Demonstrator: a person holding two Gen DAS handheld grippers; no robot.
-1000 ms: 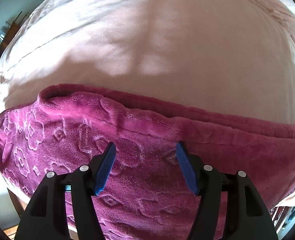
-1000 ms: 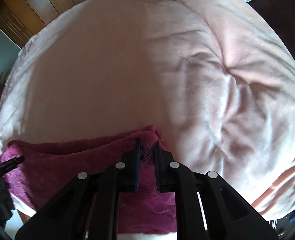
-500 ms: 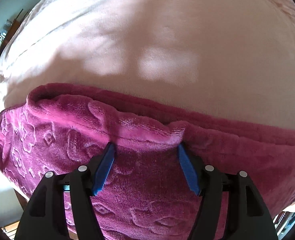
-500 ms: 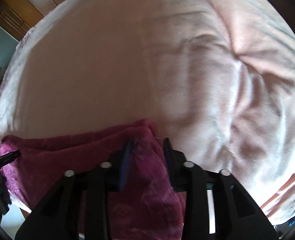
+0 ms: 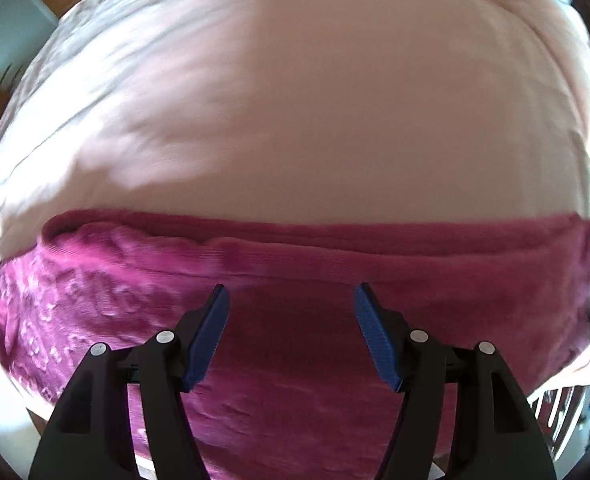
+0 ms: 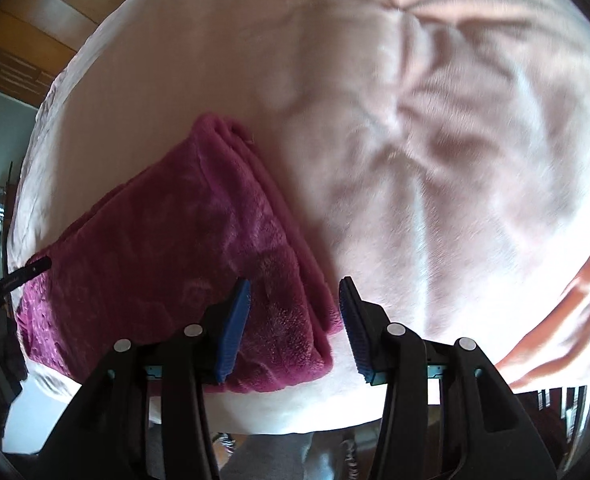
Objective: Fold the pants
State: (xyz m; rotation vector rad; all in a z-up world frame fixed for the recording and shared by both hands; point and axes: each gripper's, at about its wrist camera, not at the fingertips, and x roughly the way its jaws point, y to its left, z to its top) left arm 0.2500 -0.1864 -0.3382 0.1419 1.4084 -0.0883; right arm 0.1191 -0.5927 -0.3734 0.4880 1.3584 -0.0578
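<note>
Right wrist view: right tongs (image 6: 295, 292) newly apart off pants (image 6: 199, 248), left tongs (image 5: 291, 298) likewise apart.

Left gripper (image 5: 291, 294) points straight down, its black arms spread and the blue pads (image 5: 207, 340) well apart, nothing pinched between them. Over on the other side, the right gripper (image 6: 295, 286) tilts steeply downward, and its jaws have just been opening: the blue pads (image 6: 233, 330) stand clear of each other now, pressing on nothing. At the left edge of the right wrist view, a dark sliver of the left gripper's finger pokes in.
</note>
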